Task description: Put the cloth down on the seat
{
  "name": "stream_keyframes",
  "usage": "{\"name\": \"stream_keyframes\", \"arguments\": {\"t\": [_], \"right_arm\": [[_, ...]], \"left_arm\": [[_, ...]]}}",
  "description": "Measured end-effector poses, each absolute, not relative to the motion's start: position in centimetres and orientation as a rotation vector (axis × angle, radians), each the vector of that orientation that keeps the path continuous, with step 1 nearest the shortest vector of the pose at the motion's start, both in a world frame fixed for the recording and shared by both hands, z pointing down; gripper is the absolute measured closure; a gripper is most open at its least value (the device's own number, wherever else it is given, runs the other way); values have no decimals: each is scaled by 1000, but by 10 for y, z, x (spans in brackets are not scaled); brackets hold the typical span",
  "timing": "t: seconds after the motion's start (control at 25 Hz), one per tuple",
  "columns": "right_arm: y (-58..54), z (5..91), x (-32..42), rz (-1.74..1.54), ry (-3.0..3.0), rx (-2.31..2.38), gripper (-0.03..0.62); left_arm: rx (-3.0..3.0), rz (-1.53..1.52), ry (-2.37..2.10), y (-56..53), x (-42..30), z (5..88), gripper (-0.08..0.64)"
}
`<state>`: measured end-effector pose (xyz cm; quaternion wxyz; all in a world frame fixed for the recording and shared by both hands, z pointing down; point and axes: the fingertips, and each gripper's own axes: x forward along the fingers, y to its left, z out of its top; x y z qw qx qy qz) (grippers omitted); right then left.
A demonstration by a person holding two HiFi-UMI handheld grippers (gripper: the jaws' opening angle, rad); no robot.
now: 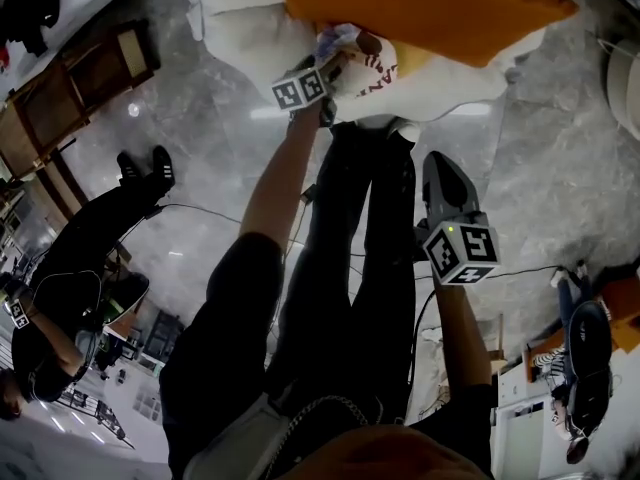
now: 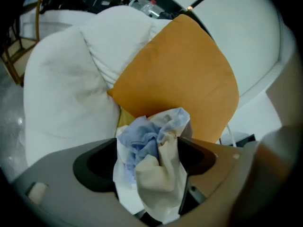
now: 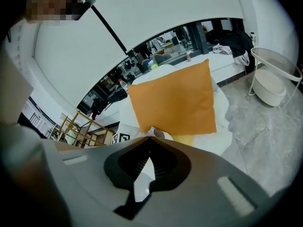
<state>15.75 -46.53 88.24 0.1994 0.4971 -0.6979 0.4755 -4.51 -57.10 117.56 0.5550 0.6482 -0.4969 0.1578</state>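
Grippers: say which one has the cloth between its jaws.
The left gripper: the crumpled blue-and-cream cloth sits between its parted jaws; the right gripper has jaws together, nothing between.

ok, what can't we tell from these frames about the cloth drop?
- Whether the cloth touches the seat: left gripper view, the left gripper's own body hides its underside; head view, too small.
- The seat's far side: head view, cut by the top edge and covered by the orange cushion.
- Red print beside the cloth: head view, too small to read.
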Motion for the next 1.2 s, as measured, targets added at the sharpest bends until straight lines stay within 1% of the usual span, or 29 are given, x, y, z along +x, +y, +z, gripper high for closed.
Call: {"name": "stream_keyframes", "arguments": {"t": [0.16, 0.24, 0.36, 0.44, 0.52, 0.56, 0.64, 0.92, 1.2], "right_arm": [[-471, 868, 148, 1305, -1969, 1375, 589], [-476, 858, 147, 1257, -1973, 1382, 589], [-485, 841, 144, 1144, -1973, 1422, 589], [-489, 822, 140, 1094, -1998, 1434, 589], [-491, 798, 137, 1065, -2034, 1419, 589], [-490, 786, 136, 1055, -2050, 1402, 589], [-489, 760, 134, 1031, -2082, 1368, 589], [-515, 673, 128, 876, -2196, 1368, 591], [-521, 580, 120, 708, -2359, 1338, 591]], "left_arm": [[1603, 465, -1275, -573, -71, 1143, 163], [1653, 477, -1267, -575, -70, 1119, 194], [1736, 529, -1262, -576, -70, 1071, 280], [1777, 544, -1255, -568, -67, 1041, 369], [1781, 539, -1256, -556, -61, 1009, 431], [1772, 540, -1260, -547, -56, 991, 484], [1778, 540, -1257, -533, -44, 952, 551], [1939, 533, -1136, -525, -7, 815, 551], [2188, 528, -1141, -525, 12, 677, 551]]}}
